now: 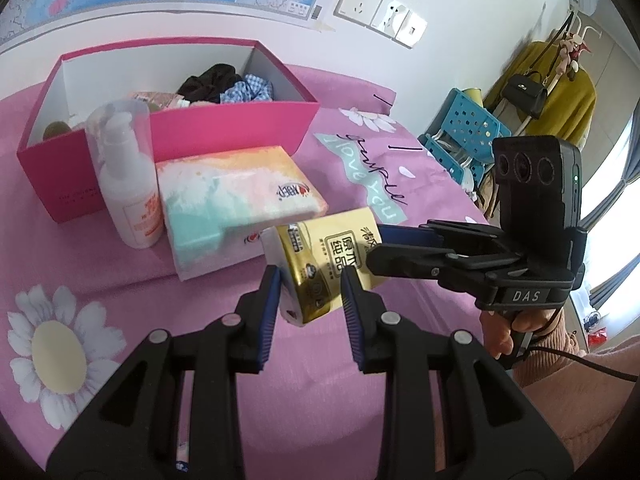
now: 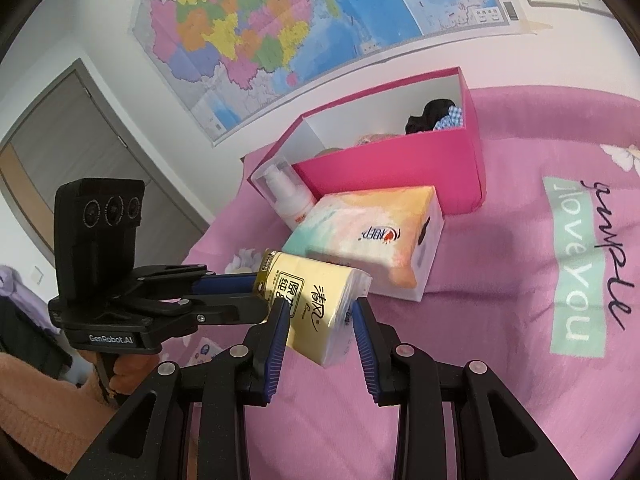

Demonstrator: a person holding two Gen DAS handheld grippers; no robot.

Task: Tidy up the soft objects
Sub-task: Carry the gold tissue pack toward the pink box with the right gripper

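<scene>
Several soft cloths (image 1: 224,84) already lay in the pink box (image 1: 224,128), while the yellow tissue pack (image 1: 320,264) hung over the bed (image 1: 200,320) between both claws, left claw (image 1: 308,300) and right claw (image 2: 320,320) apparently pinching it, the larger pack (image 1: 236,204) left outside.

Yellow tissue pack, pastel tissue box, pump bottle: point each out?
yellow tissue pack (image 2: 316,304): right wrist view, on its printed front face.
pastel tissue box (image 1: 236,188): left wrist view, on its top face.
pump bottle (image 1: 130,192): left wrist view, on its white body.
</scene>
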